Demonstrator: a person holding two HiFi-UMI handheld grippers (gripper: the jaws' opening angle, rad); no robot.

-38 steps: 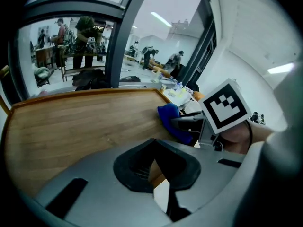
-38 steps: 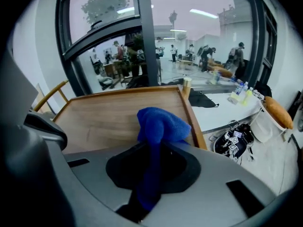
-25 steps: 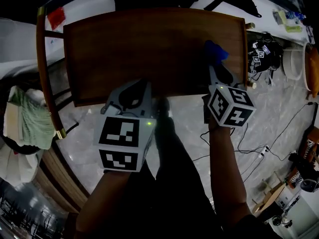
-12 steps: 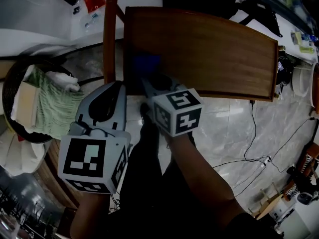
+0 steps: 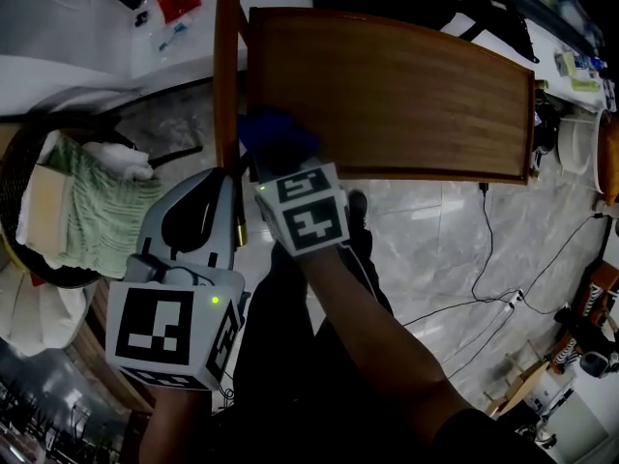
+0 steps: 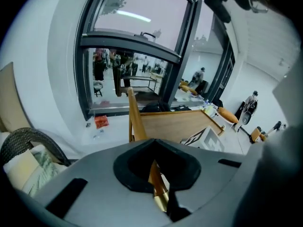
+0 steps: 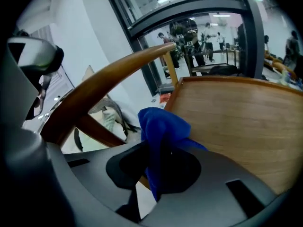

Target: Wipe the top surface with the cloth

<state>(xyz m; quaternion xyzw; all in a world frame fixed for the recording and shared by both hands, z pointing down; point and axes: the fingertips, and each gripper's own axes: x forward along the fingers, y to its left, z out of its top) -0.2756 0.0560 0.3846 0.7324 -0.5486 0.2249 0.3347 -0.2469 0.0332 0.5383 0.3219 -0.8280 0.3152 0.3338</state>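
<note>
Cloth: crumpled blue cloth (image 7: pixel 161 126), pinched by the fingers of the right gripper (image 7: pixel 156 176).
Counter: brown wooden counter (image 7: pixel 236 112), beneath the cloth.
Rail: curved wooden rail (image 7: pixel 99 86), left.

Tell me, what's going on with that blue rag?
A person holds a gripper in each hand. The right gripper pinches a blue cloth at the near left corner of the wooden top, ready for wiping it. The left gripper hangs off to the side, jaws together, holding nothing.
</note>
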